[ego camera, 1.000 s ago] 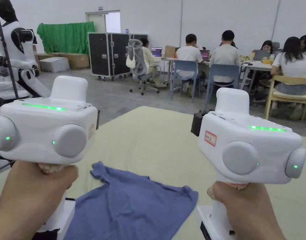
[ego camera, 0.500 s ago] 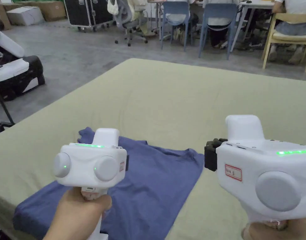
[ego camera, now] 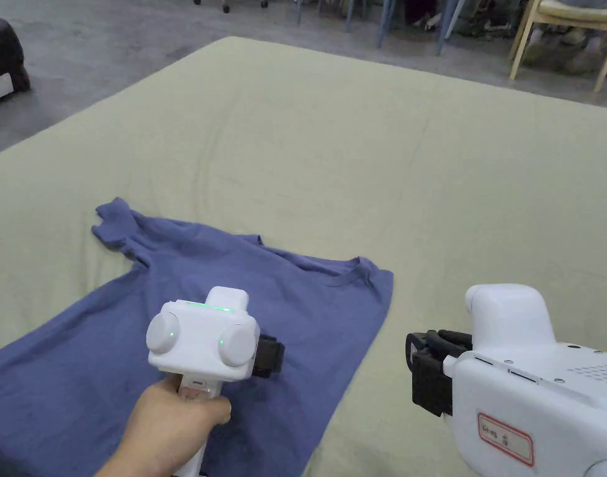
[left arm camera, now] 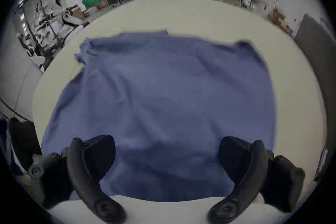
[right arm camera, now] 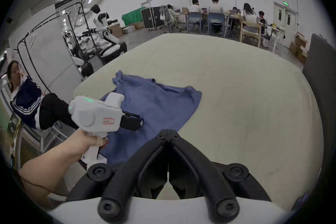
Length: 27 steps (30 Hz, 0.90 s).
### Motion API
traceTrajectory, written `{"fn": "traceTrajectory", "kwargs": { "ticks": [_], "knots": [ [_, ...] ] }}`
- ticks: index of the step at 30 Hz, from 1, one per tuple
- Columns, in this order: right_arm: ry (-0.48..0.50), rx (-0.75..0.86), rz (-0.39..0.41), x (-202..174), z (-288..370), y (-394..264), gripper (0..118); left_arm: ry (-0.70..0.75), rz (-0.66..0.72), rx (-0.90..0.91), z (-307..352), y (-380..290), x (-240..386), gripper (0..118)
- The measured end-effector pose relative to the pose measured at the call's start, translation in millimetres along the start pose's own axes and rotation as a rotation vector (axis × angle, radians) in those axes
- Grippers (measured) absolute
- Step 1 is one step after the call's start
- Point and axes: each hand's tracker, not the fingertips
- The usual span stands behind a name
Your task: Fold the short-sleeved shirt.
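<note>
The blue short-sleeved shirt [ego camera: 190, 323] lies spread, somewhat rumpled, on the pale green table [ego camera: 370, 155], toward its near left side. The left gripper [left arm camera: 167, 153] hangs above the shirt's middle, jaws wide apart, cloth visible between them but not gripped. The right gripper [right arm camera: 168, 134] stands off the shirt's right edge over bare table, jaws closed together, empty.

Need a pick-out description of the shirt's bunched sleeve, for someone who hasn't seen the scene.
Start at the big pale green table. The blue shirt lies near its front left, under the open left claw. The sleeve is the crumpled tip at the shirt's far left corner, pointing away from the person. It is bunched, while the rest of the shirt lies nearly flat.
</note>
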Motion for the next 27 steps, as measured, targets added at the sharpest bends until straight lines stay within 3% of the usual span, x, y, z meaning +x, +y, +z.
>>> {"fn": "traceTrajectory", "kwargs": {
  "ticks": [1,2,3,4,5,7,9,15,21,27],
  "knots": [
    [0.005,-0.011,-0.008,3,1,-1,2,0.038,-0.034,-0.041,-10,0,0,117],
    [0.026,-0.022,-0.019,8,3,-3,2,-0.024,0.007,0.014,2,0,-7,114],
    [0.045,-0.025,-0.033,11,4,-5,2,-0.059,0.079,0.056,12,3,-12,96],
    [0.047,-0.023,-0.046,14,6,-5,2,-0.060,0.125,0.073,22,7,-16,33],
    [0.040,-0.020,-0.050,16,8,-6,2,-0.060,0.126,0.088,30,11,-18,0],
    [0.028,-0.007,-0.058,19,12,-6,2,0.052,0.131,0.106,44,12,-32,0],
    [0.032,0.009,-0.077,23,20,-5,2,-0.102,0.213,0.098,59,17,-45,0],
    [-0.007,0.132,-0.102,42,83,5,2,-0.141,0.319,0.231,178,32,-26,0],
    [-0.117,0.279,-0.125,78,181,8,2,-0.177,0.232,0.445,304,67,31,0],
    [-0.244,0.361,-0.146,113,281,-13,2,-0.322,0.093,0.590,390,78,133,0]
  ]
}}
